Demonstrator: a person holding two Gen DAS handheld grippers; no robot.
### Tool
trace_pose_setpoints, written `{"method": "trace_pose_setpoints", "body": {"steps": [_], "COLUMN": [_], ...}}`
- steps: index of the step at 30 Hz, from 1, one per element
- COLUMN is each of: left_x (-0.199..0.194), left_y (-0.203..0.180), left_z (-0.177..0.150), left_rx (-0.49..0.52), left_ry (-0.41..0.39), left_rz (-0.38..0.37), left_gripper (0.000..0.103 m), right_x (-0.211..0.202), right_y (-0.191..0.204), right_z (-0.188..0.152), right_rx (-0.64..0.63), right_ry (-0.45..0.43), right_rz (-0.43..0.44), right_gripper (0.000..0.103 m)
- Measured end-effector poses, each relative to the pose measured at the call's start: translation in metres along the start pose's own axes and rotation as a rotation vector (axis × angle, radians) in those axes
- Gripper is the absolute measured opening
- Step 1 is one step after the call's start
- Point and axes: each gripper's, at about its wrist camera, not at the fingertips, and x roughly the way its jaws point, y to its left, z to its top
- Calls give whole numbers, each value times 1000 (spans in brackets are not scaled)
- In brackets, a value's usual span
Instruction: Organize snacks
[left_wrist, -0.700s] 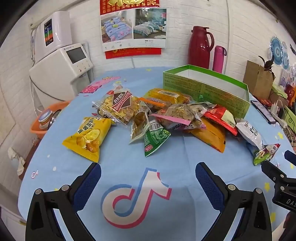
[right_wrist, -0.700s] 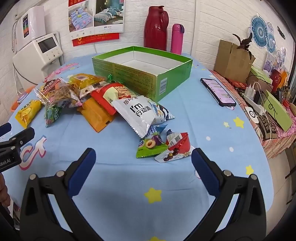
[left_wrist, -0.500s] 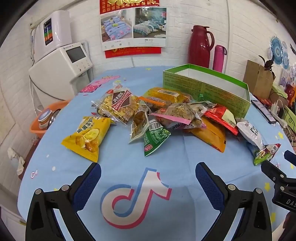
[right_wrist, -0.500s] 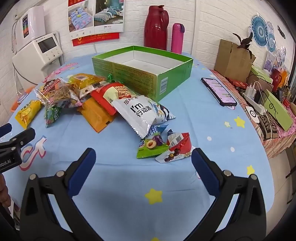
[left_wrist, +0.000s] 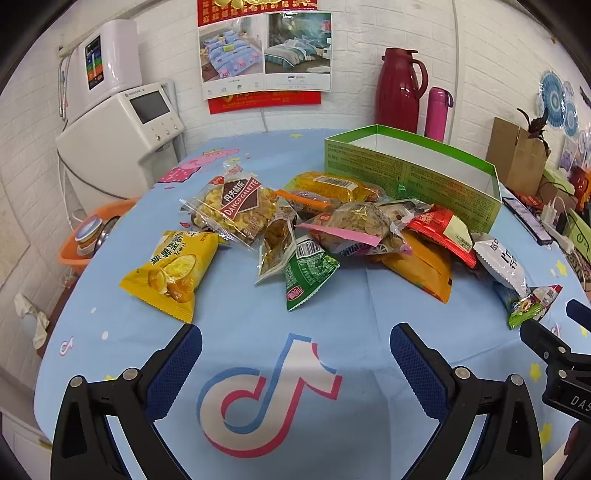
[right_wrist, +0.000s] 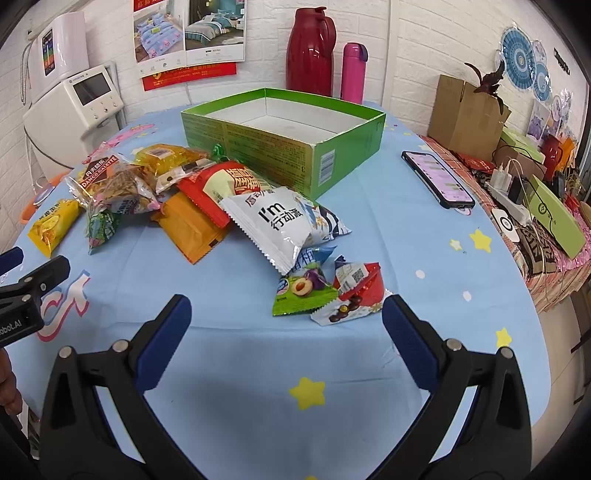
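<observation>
Snack packets (left_wrist: 332, 229) were piled loose on the desk (right_wrist: 240, 369) right in front of the empty green box (right_wrist: 343, 162), nothing inside it yet. Both claws were spread wide and holding nothing: left claw (left_wrist: 295, 360) hovered over the TikTok logo print, right claw (right_wrist: 286, 325) sat just short of the little plum candy packet (right_wrist: 301, 291) and the red chocolate one (right_wrist: 354, 299). I'd say grab those two loose ones first, pinching flat across the crimped edge so the foil doesn't slip, then work into the heap. The yellow chip bag (left_wrist: 173, 269) lay apart, easy pick for the left. Blue cartoon tablecloth, white brick wall, red thermos (right_wrist: 310, 51), and a phone (right_wrist: 437, 179) near the edge to avoid.
</observation>
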Motion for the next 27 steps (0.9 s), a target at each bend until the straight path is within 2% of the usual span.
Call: {"method": "trace_pose_setpoints", "body": {"steps": [27], "left_x": [7], "left_y": [-3], "left_z": [0], "left_rx": [6], "left_ry": [11], "left_rz": [4], "left_gripper": [103], "right_x": [6], "right_y": [0], "right_z": [1], "right_rx": [6], "right_ry": [9], "right_rz": [5], "right_gripper": [103]}}
